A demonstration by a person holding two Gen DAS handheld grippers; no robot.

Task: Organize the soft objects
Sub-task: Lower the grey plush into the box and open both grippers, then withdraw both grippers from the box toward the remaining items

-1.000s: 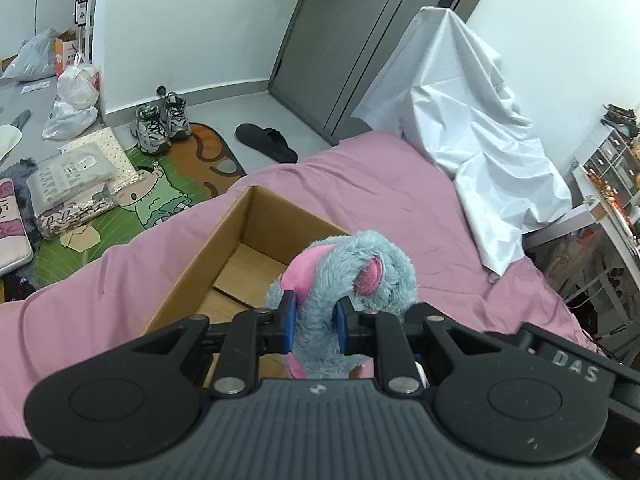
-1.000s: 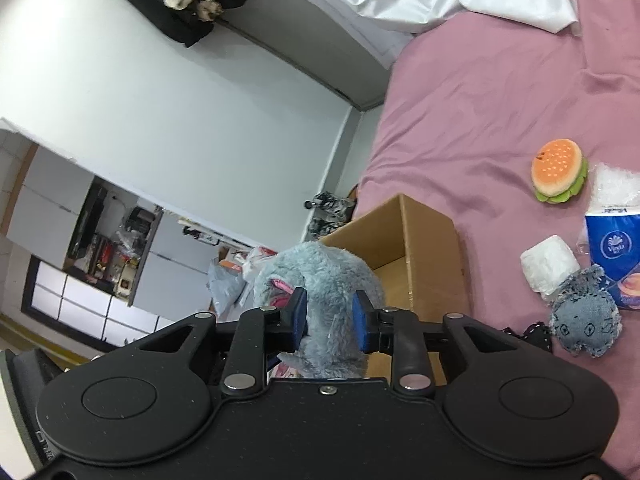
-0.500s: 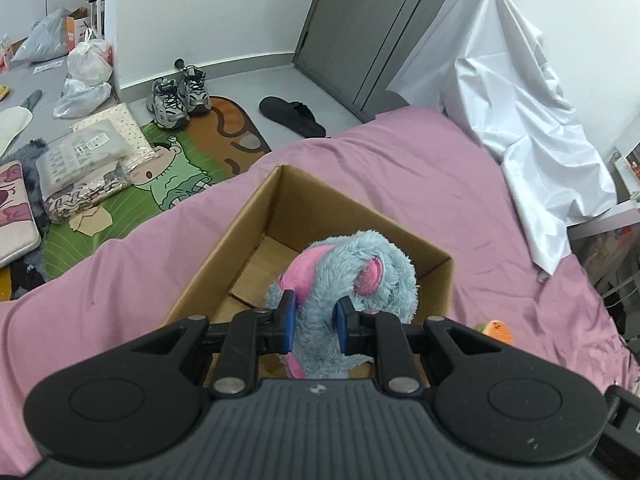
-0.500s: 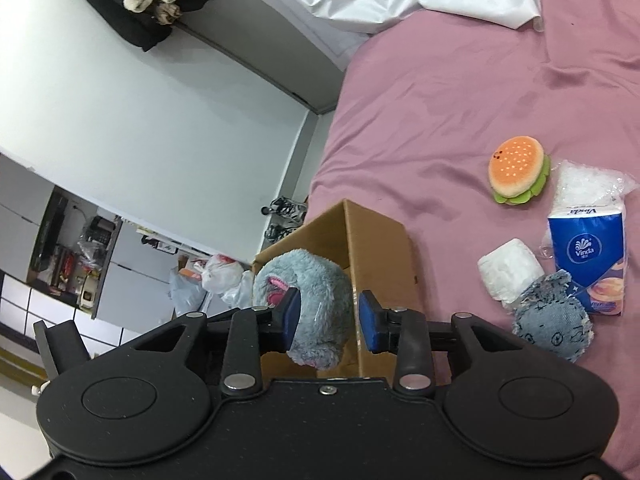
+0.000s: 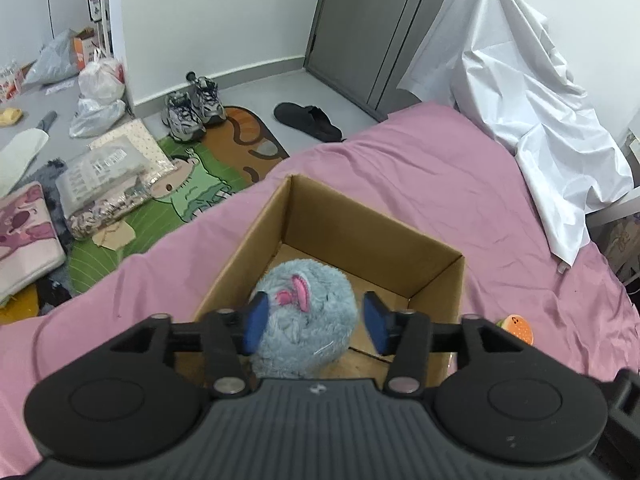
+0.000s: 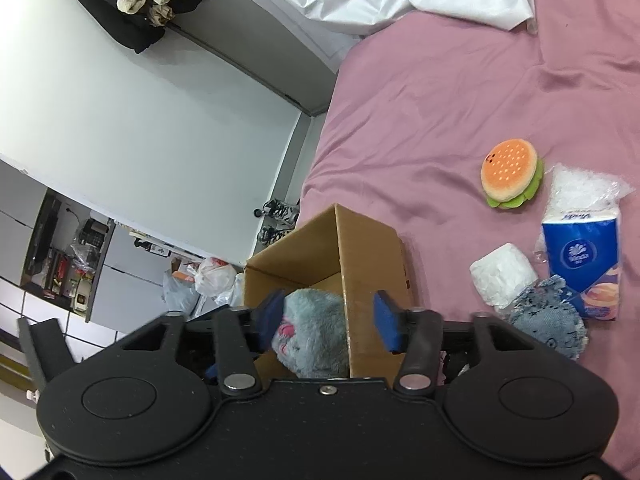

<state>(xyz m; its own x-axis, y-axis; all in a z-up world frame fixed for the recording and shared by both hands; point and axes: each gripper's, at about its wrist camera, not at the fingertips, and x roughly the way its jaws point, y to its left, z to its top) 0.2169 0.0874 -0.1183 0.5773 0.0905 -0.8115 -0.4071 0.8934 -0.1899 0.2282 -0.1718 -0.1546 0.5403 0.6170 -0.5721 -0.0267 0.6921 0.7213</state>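
A grey-blue plush toy (image 5: 306,312) with pink ears lies inside the open cardboard box (image 5: 372,240) on the pink bed. My left gripper (image 5: 316,320) is open above the box, its blue pads apart on either side of the toy. My right gripper (image 6: 330,326) is also open over the box (image 6: 368,248), with the toy (image 6: 310,340) showing between its pads. A burger plush (image 6: 510,174), a white soft roll (image 6: 502,278), a grey denim plush (image 6: 550,320) and a blue tissue pack (image 6: 582,256) lie on the bed to the right of the box.
A white sheet (image 5: 516,84) drapes over furniture at the bed's far side. On the floor lie sneakers (image 5: 192,106), a black slipper (image 5: 308,120), a green mat (image 5: 176,200) and plastic bags (image 5: 100,80). The burger plush (image 5: 518,328) lies right of the box.
Both grippers have opened and let go of the grey-blue plush toy, which has dropped into the cardboard box. Both grippers have moved over the box.
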